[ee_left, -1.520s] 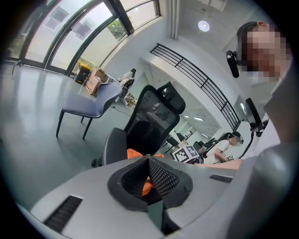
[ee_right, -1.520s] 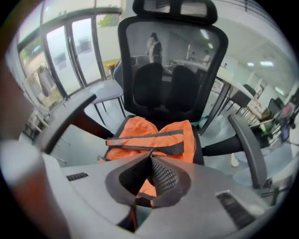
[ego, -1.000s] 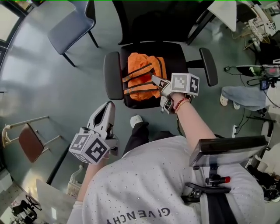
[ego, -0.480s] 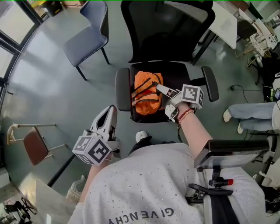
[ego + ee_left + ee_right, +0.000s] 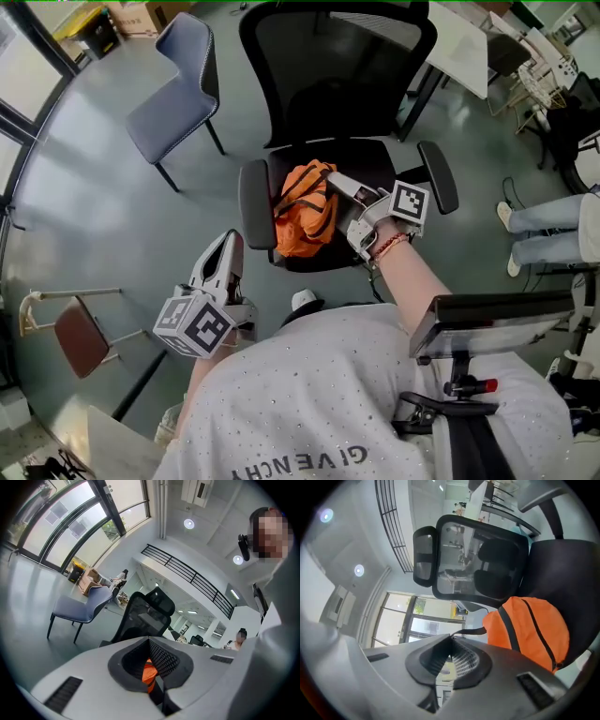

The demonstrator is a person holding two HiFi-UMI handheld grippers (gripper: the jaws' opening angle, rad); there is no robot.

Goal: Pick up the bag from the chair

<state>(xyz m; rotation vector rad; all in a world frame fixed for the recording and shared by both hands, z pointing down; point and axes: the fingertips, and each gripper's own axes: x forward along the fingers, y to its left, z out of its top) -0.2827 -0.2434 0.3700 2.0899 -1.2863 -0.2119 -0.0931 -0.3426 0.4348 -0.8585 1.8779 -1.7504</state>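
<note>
1. A brown chair (image 5: pixel 70 328) stands at the far left of the head view, well apart from everything else.
2. A blue chair (image 5: pixel 173 89) stands farther up the floor, near the black chair's left side. It also shows in the left gripper view (image 5: pixel 79 609).
3. The left gripper (image 5: pixel 230 240) hangs low beside the person's body, near the front of the black chair but touching nothing. In its own view (image 5: pixel 150 639) the jaws are together at the tips and nothing is between them. A bit of orange shows beyond them.
4. The black chair (image 5: pixel 337 75) faces the person, its mesh back upright (image 5: pixel 487 569).
5. The bag (image 5: pixel 302 220) is orange with black straps. It sits over the left half of the seat, just beside the armrest on that side. Whether its bottom rests on the seat cannot be told.
6. The right gripper (image 5: pixel 330 178) reaches over the seat to the top of the bag. In its own view (image 5: pixel 451 637) the jaws are pressed together on a black strap (image 5: pixel 473 631), which runs taut from the tips across to the bag (image 5: pixel 534 625).
7. A white desk (image 5: pixel 469 47) stands behind the chair on the right.
8. A seated person's legs (image 5: pixel 553 220) show at the right edge.
</note>
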